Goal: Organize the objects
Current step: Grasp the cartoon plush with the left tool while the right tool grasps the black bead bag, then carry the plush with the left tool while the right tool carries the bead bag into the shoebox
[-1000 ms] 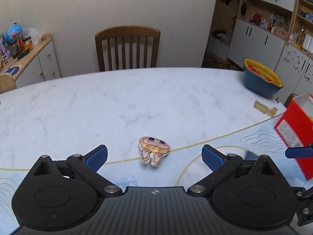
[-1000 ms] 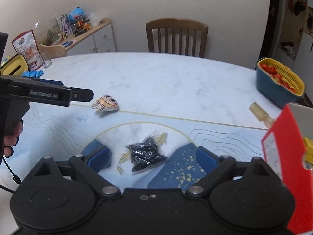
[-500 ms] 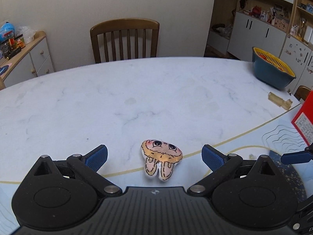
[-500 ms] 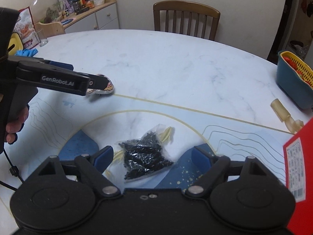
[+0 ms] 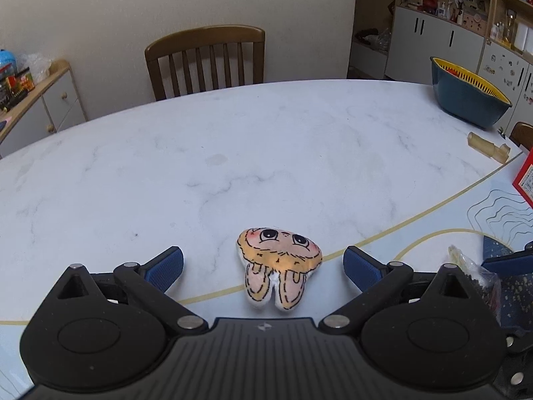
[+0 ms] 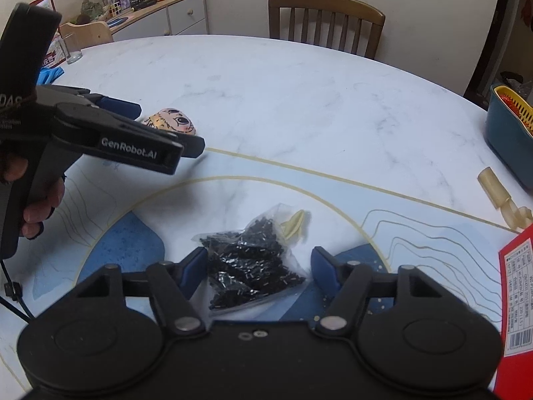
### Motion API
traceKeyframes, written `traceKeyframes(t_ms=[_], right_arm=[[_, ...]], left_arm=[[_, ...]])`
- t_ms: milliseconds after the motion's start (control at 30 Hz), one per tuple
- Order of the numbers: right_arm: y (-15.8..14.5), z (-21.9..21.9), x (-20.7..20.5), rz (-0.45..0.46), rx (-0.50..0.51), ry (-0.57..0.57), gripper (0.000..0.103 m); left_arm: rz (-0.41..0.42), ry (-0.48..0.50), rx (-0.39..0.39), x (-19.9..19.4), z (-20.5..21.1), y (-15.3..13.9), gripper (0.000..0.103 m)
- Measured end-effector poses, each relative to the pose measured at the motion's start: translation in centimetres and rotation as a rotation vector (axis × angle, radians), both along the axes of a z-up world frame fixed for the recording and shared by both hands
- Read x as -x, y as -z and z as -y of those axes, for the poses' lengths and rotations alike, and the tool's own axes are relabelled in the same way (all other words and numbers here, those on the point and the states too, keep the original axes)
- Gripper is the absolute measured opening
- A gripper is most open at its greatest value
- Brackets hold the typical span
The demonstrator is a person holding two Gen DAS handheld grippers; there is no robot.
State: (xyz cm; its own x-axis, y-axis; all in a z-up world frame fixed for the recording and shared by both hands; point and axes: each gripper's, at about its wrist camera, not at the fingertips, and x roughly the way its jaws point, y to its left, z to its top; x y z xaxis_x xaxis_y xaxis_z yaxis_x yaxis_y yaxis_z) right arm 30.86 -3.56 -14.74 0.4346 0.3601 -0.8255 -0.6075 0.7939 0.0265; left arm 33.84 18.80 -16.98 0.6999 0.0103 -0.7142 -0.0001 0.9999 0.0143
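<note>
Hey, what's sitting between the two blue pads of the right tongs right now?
A clear bag of small black pieces lies on the mat between the open right tongs, with a pale yellowish piece at its far end. The right wrist view shows this.

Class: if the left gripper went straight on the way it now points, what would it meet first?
Most likely the flat cartoon-face plush toy, lying between the open left gripper fingers on the white marble table.
</note>
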Motion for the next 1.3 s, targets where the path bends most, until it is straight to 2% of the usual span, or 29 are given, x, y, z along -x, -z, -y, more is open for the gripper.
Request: traceKeyframes(t_ms=[133,200,367,400,467,600,900,1167,1300], right_arm=[[0.1,-0.1,0.0,0.010,0.005,0.001,0.057],[0.0,-0.2,0.1,0.012,0.003,0.005,0.053],[-0.3,-0.3,0.2,0.009,0.002,0.019,0.041],[-0.3,-0.3,0.3,0.009,0.005,0.024,0.041],[-0.4,-0.4,0.3,0.003,0.012,0.040,0.040],[-0.7,-0.1,-0.2,-0.050,-0.004,0.110,0.039],[-2.3,1.9,1.0,-0.052,-0.058,0.179,0.035],[-5.9,4.6,3.3,-0.047,-0.135,0.242,0.035],[-8.0,6.1,4.6,-0.043,-0.169,0.259,0.035]], left_arm=[[0.022,-0.005,0.000,0.1,-0.1,-0.2,0.102],[0.031,0.003,0.001,0.2,0.0,-0.3,0.098],[0.015,0.020,0.007,0.0,0.3,-0.3,0.067],[0.012,0.023,0.005,0.0,0.5,-0.3,0.064],[0.008,0.031,-0.001,0.0,0.7,-0.3,0.053],[-0.012,0.015,-0.003,-0.1,0.9,-0.4,0.052],[-0.055,0.024,0.058,2.0,2.5,-1.9,0.051],[-0.054,0.066,0.118,5.2,5.0,-5.6,0.051],[-0.039,0.101,0.122,6.6,6.8,-7.8,0.051]])
